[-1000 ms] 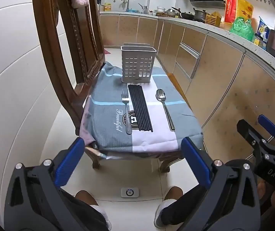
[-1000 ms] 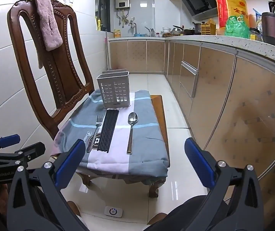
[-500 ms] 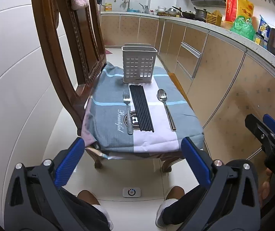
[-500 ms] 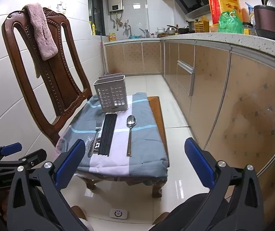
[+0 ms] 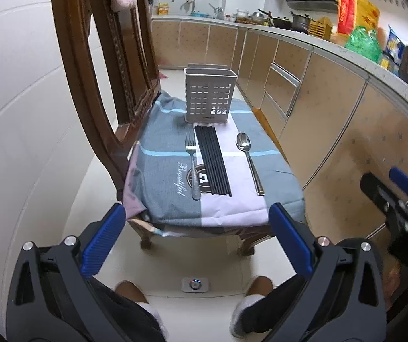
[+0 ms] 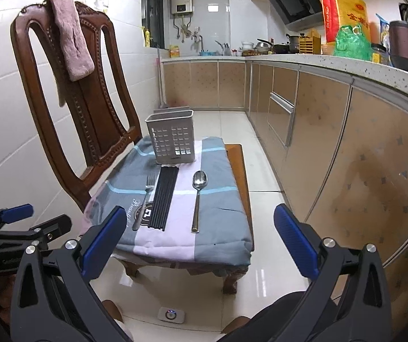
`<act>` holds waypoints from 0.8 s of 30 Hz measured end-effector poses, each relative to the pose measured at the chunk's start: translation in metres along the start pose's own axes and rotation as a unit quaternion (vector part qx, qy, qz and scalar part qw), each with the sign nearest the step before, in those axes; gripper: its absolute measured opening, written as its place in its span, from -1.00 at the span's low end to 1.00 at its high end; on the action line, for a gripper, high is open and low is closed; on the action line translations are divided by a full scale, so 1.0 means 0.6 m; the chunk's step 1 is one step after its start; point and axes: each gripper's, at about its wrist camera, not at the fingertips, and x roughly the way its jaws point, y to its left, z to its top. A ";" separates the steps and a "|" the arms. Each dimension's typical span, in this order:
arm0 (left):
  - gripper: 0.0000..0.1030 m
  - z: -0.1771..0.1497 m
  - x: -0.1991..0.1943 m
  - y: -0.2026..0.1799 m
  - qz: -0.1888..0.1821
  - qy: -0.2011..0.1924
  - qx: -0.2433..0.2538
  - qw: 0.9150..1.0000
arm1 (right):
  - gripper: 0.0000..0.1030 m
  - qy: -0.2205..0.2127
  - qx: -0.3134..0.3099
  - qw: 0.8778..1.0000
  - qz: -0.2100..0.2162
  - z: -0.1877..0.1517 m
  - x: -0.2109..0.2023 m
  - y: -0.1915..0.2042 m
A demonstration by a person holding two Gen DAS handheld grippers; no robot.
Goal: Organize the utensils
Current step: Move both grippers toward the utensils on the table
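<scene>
A fork, a row of black chopsticks and a spoon lie side by side on a cloth-covered low table. A grey perforated utensil holder stands upright behind them. My left gripper is open and empty, held in front of the table's near edge. My right gripper is open and empty, also short of the table. Each gripper shows at the edge of the other's view.
A dark wooden chair with a pink towel stands at the table's left. Kitchen cabinets run along the right. A small round device lies on the tiled floor between the person's feet.
Both grippers have drifted slightly nearer the table and the view has shifted a little. The utensils and holder have not moved. Both grippers stay open.
</scene>
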 end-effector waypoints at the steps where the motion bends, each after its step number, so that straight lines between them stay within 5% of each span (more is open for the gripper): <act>1: 0.94 -0.001 0.004 0.003 0.007 0.002 -0.001 1.000 | 0.95 0.001 -0.005 1.000 0.006 0.004 -0.001 0.002; 4: 0.93 0.004 0.028 0.037 -0.017 0.033 -0.034 0.999 | 0.95 -0.012 -0.014 1.000 0.016 0.010 -0.007 -0.004; 10: 0.93 0.031 0.042 0.057 -0.009 0.014 -0.020 1.000 | 0.95 -0.033 -0.028 0.999 0.030 0.019 0.012 -0.006; 24: 0.93 0.020 0.066 0.047 0.001 0.020 -0.030 0.999 | 0.95 0.001 0.003 0.999 0.037 0.002 0.060 -0.019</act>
